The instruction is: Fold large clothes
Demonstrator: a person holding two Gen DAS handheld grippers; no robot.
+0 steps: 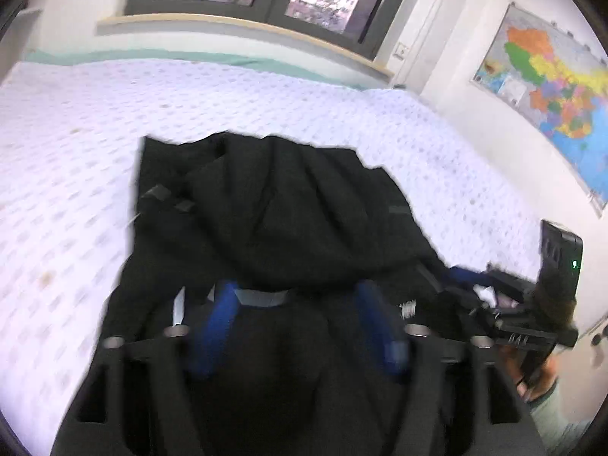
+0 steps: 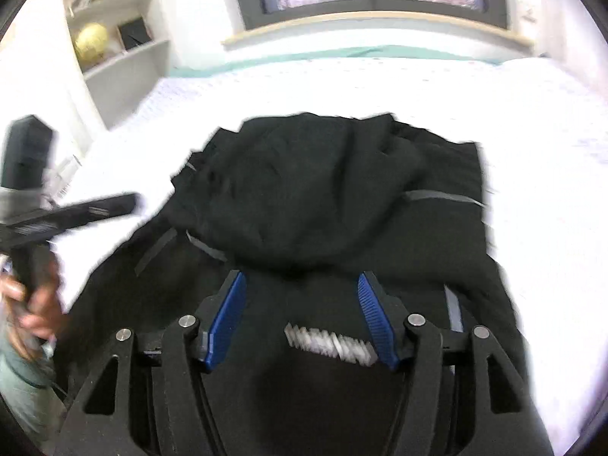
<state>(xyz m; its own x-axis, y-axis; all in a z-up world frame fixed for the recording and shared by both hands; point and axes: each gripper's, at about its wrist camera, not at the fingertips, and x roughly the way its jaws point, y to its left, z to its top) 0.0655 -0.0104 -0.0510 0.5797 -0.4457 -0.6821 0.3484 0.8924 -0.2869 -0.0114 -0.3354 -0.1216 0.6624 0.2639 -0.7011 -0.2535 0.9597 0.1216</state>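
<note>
A large black garment (image 1: 304, 209) (image 2: 323, 190) lies bunched on the bed, its upper part folded over in a rumpled heap with grey strips showing. My left gripper (image 1: 300, 288) hangs over the near part of the garment, blue pads wide apart and open, tips at the edge of the fold. My right gripper (image 2: 302, 277) is open too, just above the cloth, with a white label (image 2: 330, 344) lying between its fingers. Each gripper shows at the edge of the other's view, held by a person's hand (image 2: 34, 304).
The bed (image 1: 76, 152) (image 2: 532, 114) has a white patterned cover and runs back to a wooden window sill (image 1: 247, 24). A coloured map (image 1: 551, 87) hangs on the right wall. A shelf unit (image 2: 121, 60) with books and a yellow ball (image 2: 91, 40) stands at the left.
</note>
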